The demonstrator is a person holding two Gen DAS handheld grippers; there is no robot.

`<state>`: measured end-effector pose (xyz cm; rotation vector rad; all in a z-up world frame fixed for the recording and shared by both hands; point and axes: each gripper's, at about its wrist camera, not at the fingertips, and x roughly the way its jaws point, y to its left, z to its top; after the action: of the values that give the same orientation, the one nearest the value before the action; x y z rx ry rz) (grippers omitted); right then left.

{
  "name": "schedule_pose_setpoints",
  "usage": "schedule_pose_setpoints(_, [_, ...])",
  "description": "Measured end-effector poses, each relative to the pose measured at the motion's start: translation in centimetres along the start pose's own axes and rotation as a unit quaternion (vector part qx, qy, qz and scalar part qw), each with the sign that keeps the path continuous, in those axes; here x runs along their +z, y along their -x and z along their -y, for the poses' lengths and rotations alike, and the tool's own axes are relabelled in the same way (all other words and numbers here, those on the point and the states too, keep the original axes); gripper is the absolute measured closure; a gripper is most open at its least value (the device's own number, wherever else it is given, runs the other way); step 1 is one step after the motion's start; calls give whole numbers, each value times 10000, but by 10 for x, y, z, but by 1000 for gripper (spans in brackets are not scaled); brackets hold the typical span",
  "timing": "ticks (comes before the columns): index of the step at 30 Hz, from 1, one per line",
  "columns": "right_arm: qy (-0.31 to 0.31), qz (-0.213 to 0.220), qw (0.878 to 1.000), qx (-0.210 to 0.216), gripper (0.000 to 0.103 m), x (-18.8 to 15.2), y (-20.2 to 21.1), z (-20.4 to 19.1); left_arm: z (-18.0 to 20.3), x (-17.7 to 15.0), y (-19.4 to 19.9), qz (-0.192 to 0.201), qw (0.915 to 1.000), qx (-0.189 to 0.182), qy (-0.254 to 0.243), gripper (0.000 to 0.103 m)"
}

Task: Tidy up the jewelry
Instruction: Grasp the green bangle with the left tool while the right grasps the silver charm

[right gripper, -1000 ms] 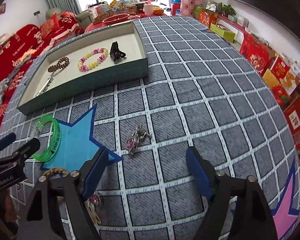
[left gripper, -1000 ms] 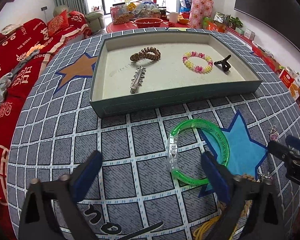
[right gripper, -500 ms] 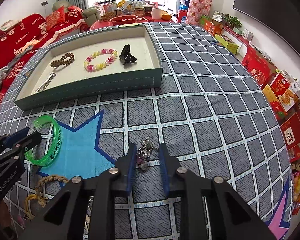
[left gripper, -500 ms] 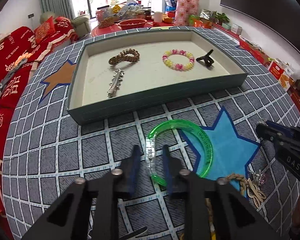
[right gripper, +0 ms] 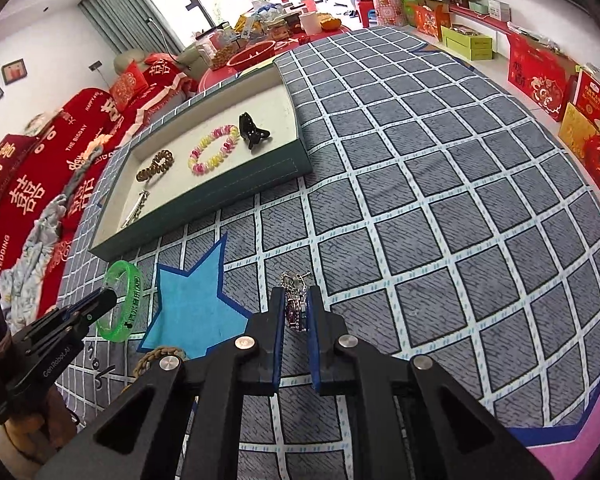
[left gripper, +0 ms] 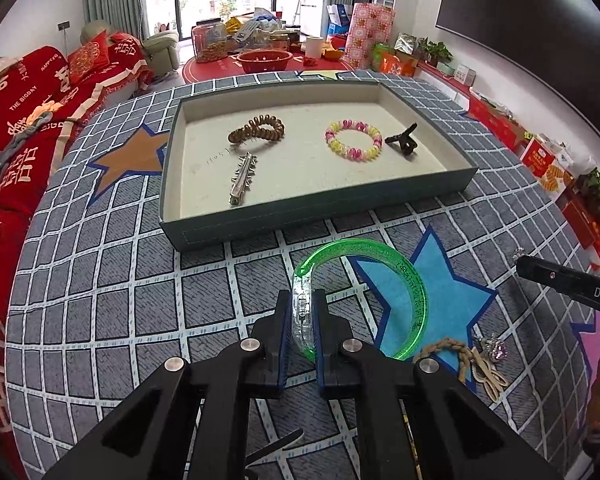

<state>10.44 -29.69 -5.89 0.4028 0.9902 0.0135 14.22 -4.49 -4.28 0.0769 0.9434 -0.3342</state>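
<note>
Jewelry split: some pieces in tray (left gripper: 320, 210), rest loose on quilted cloth (left gripper: 100, 272).

Left wrist view: left gripper (left gripper: 302, 322) clamped on clear clasp section of green bangle (left gripper: 414, 292), bangle just in front of tray. Inside tray: brown coil tie (left gripper: 258, 130), beaded bracelet (left gripper: 354, 140), black claw clip (left gripper: 402, 142), silver barrette (left gripper: 240, 178). Risk: smooth plastic slides through pads, bangle swings, knocks tray wall.

Right wrist view: right gripper (right gripper: 294, 316) pinched on silver-pink charm piece (right gripper: 294, 308), small chain end poking past pads. Risk: thin grip, dangling part slips free or snags cloth.
</note>
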Motion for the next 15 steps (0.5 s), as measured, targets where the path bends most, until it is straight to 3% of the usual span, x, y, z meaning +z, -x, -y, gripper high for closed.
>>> schedule_pose_setpoints(15, [296,253,9982,445,92,43,19,-36,-15,36,25,358,9992,-4,153,80])
